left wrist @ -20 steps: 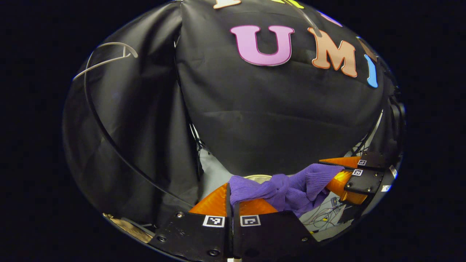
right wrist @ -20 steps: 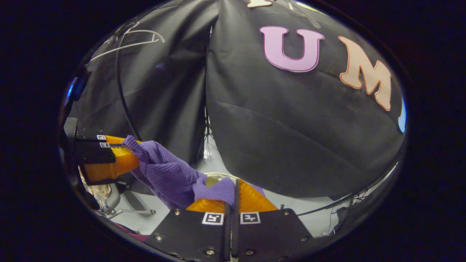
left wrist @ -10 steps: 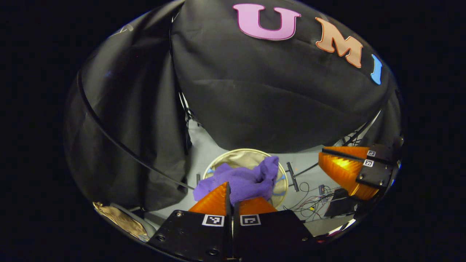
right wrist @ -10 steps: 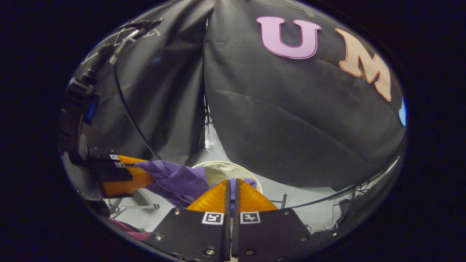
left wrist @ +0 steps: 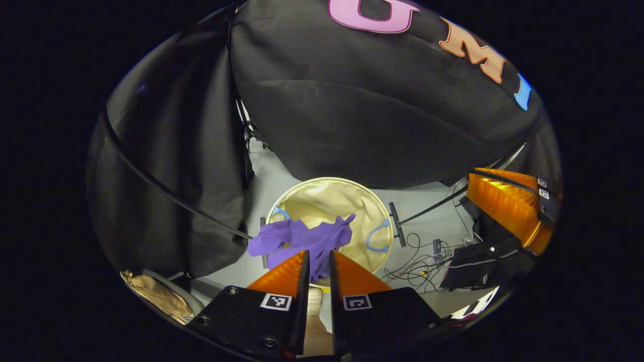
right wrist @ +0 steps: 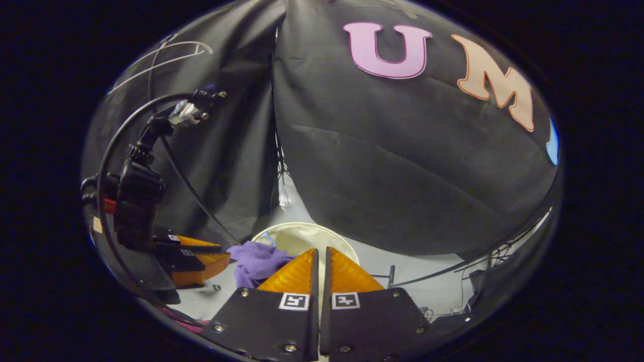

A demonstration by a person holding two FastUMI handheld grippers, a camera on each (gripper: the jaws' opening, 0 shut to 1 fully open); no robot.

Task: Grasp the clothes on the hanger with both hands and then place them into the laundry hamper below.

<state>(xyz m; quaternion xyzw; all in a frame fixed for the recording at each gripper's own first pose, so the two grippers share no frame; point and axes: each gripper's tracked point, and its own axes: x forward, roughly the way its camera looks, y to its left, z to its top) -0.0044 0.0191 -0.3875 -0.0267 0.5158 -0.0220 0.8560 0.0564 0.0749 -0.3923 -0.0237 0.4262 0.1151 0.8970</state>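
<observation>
Purple clothes hang over the near rim of the laundry hamper on the floor below you. Your left gripper stands slightly parted with the cloth between its fingers; whether they press it, you cannot tell. Your right gripper is clenched, grasping nothing.

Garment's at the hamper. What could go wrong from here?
1. The purple garment lies across the laundry hamper rim, partly outside; it may slide onto the floor.
2. Cloth sits between the left gripper jaws; lifting away might drag it out.
</observation>
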